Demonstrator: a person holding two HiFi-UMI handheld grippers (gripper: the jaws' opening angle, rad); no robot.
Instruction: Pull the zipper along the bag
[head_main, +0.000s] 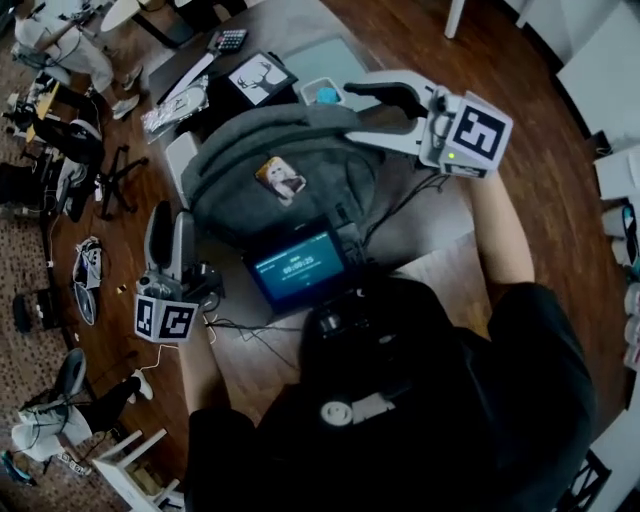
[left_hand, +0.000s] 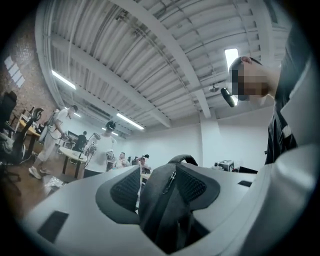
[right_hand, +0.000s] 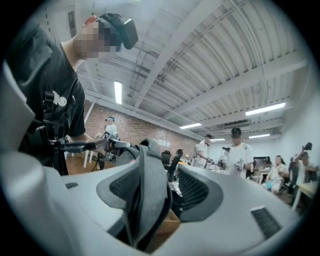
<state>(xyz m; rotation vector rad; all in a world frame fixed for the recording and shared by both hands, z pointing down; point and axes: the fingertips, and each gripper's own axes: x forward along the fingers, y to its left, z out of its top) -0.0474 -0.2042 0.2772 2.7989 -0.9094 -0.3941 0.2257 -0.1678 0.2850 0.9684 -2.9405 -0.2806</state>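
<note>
Item: grey backpack (head_main: 260, 150), lying on the table (head_main: 440, 235) in front of the person, a small picture tag (head_main: 281, 178) on its upper face. Left gripper (head_main: 170, 215): at the bag's left side, jaws parted, a fold of bag fabric (left_hand: 165, 210) with the zipper pull (left_hand: 171, 182) standing between the pads, a slight gap at one pad. Right gripper (head_main: 358, 112): at the bag's far right edge, jaws parted, a grey fold (right_hand: 150, 190) leaning on one pad, clear of the other. Screen device (head_main: 297, 268): just beside the bag's near edge
</note>
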